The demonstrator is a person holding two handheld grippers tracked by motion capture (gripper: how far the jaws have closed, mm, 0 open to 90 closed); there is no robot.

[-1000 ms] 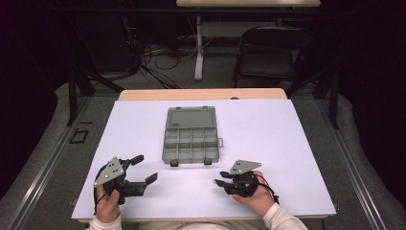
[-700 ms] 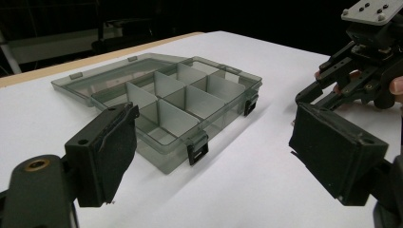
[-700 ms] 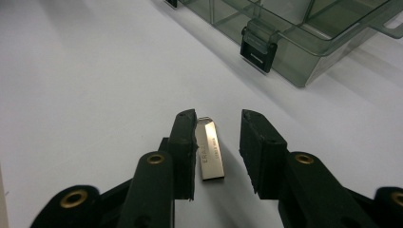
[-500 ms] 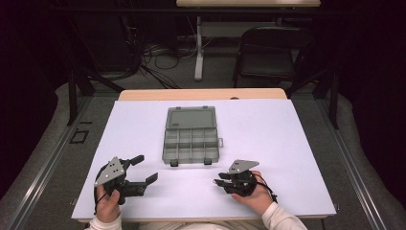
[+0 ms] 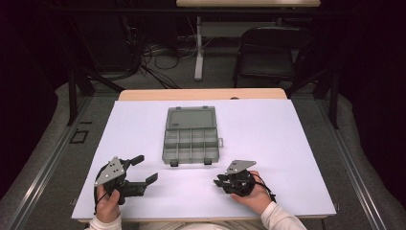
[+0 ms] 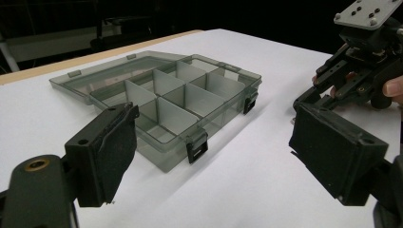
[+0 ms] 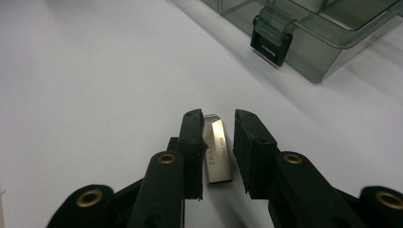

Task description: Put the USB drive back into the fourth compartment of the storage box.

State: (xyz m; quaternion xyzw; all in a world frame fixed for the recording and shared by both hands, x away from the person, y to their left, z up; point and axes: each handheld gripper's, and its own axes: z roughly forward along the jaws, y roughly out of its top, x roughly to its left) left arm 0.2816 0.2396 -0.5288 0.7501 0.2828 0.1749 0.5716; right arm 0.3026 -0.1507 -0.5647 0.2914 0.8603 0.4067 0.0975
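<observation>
Item 1, surface (image 5: pixel 287 143): white sheet over a wooden top, whose far edge shows as a tan strip at 12 o'clock in the high view.

Item 2, compartment box (image 5: pixel 191 136): smoky grey translucent plastic, sitting mid-surface with its lid (image 5: pixel 190 118) folded flat toward 12 o'clock. Dividers split the tray into small cells; the cells you can see look bare. Two black latches (image 6: pixel 197 149) hang on the near wall, toward 6 o'clock.

Item 3, your left claw (image 5: pixel 143 168): at about 7 o'clock of the box in the high view, well apart from it, held in your left hand (image 5: pixel 109 206). Its jaws stand wide, with nothing between them. In the left gripper view the box lies ahead between the two pads, with your right claw (image 6: pixel 304 102) at 2 o'clock.

Item 4, your right claw (image 5: pixel 221 182): at about 5 o'clock of the box, near its right latch, held in your right hand (image 5: pixel 253 196). Jaws narrow but not closed.

Item 5, USB stick (image 7: pixel 217 152): small silver metal body with faint lettering, lying flat on the white sheet between the right jaws. It sits close against the left jaw, with a gap to the right one. A box latch (image 7: pixel 272 42) shows at 1 o'clock of it, well apart
</observation>
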